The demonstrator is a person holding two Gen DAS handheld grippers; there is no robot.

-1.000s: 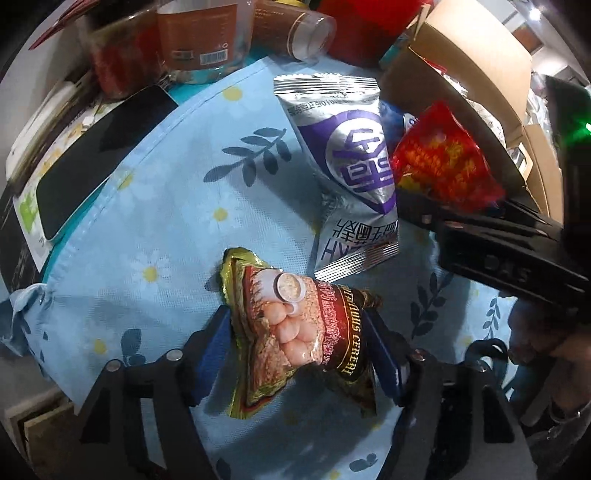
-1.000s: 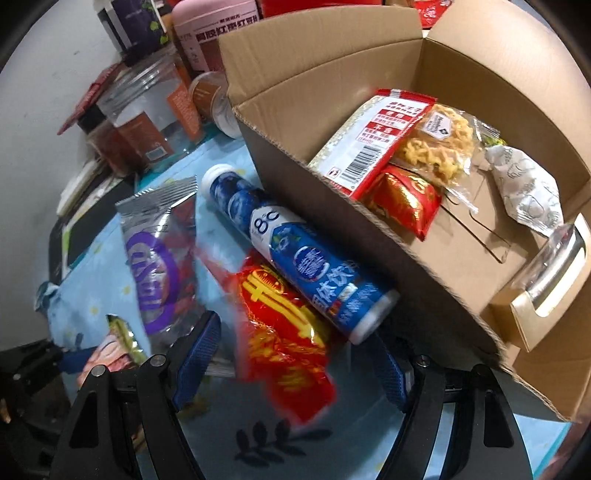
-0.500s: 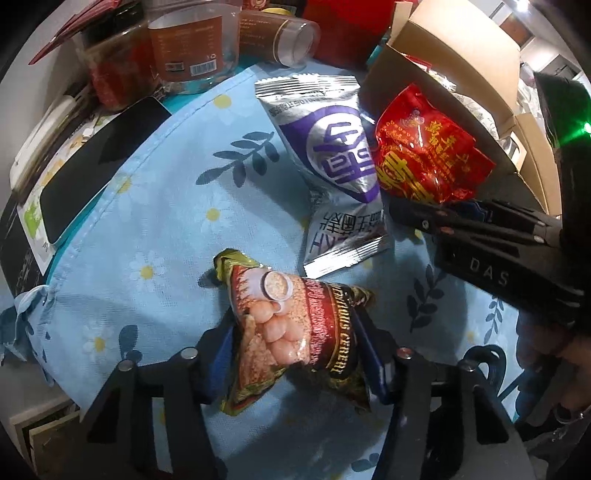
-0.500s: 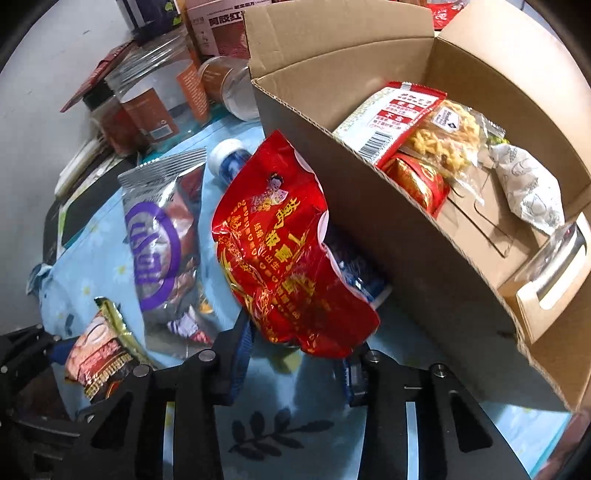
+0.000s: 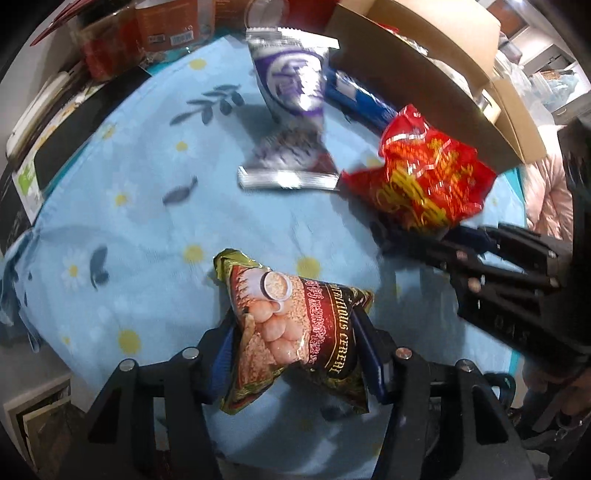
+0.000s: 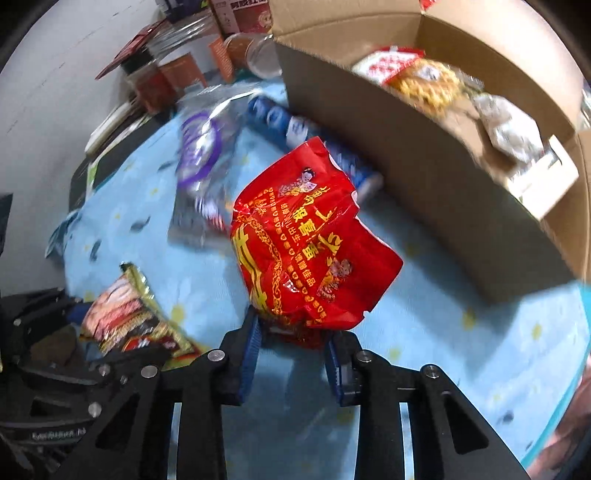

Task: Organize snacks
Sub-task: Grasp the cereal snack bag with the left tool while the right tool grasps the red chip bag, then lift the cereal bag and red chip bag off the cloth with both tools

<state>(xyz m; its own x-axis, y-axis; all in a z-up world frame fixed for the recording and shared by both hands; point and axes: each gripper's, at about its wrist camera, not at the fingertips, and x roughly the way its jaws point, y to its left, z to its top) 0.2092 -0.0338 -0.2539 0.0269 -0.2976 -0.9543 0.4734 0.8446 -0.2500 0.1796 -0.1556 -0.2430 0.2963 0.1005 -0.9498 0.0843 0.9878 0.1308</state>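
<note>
My left gripper (image 5: 293,343) is shut on a gold and maroon cereal bag (image 5: 288,306), pinching its lower half just over the cloth. The jaws of my right gripper (image 6: 291,334) are closing, and their pads press the bottom edge of a red snack bag (image 6: 306,251) that stands up clear of the table. The left wrist view shows that red bag (image 5: 428,177) at the right, in front of the cardboard box (image 5: 424,55). In the right wrist view the cereal bag (image 6: 125,314) sits at the lower left. The open box (image 6: 424,177) holds several snack packs.
A silver and purple pouch (image 5: 291,81) and a blue tube (image 5: 365,103) lie on the daisy-print blue cloth (image 5: 147,184) beside the box. Jars (image 5: 162,26) crowd the back edge. A black slab (image 5: 85,129) lies at the left. A sleeve shows far right.
The right jaws went from wide around the red bag lying by the blue tube to pinched on it, and the bag rose. The left jaws narrowed on the cereal bag. Both hands shifted across the table.
</note>
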